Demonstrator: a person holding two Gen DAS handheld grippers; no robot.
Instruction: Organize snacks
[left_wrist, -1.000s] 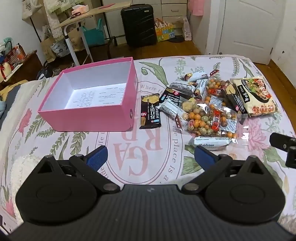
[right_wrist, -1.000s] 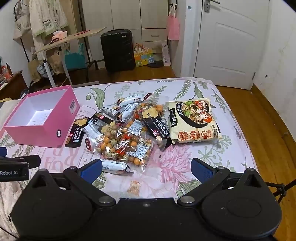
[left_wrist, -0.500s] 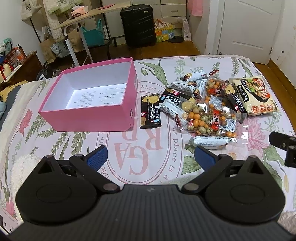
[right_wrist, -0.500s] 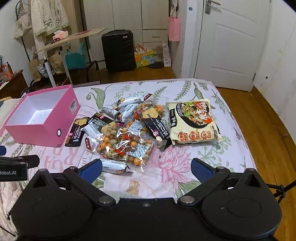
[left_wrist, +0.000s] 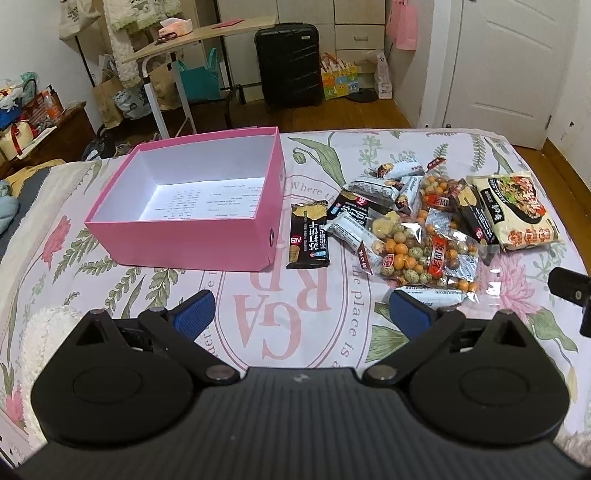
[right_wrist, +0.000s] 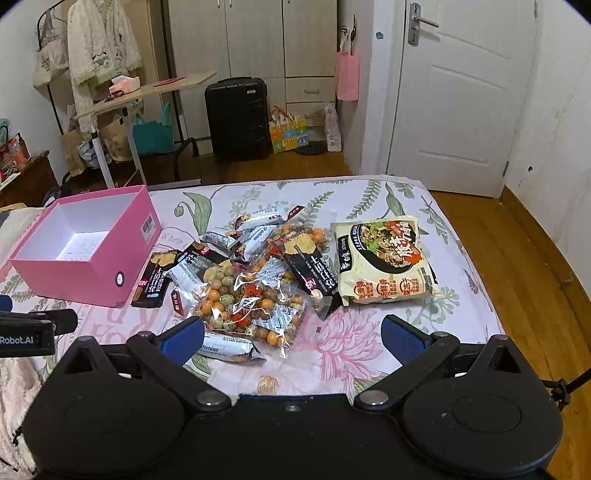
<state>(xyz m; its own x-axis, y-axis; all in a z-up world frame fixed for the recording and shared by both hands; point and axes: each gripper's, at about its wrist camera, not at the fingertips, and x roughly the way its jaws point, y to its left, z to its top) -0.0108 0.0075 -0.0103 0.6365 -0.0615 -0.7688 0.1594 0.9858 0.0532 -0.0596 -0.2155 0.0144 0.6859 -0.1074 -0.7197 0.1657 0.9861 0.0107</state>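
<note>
We hold both grippers over the bed with jaws spread wide, nothing pinched: left gripper (left_wrist: 301, 308), right gripper (right_wrist: 291, 332). The snack pile (right_wrist: 255, 280) sits at 12 o'clock from the right gripper; the pink box (left_wrist: 192, 236) is at 11 from the left. Nearest is the white bar (right_wrist: 225, 347), long axis running 9-to-3, touching the right gripper's left fingertip (right_wrist: 183, 338), so it likely goes first.

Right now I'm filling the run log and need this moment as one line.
left gripper: open, holding nothing | right gripper: open, holding nothing | pink box: no snacks inside | snacks: piled on bedspread beside box
</note>
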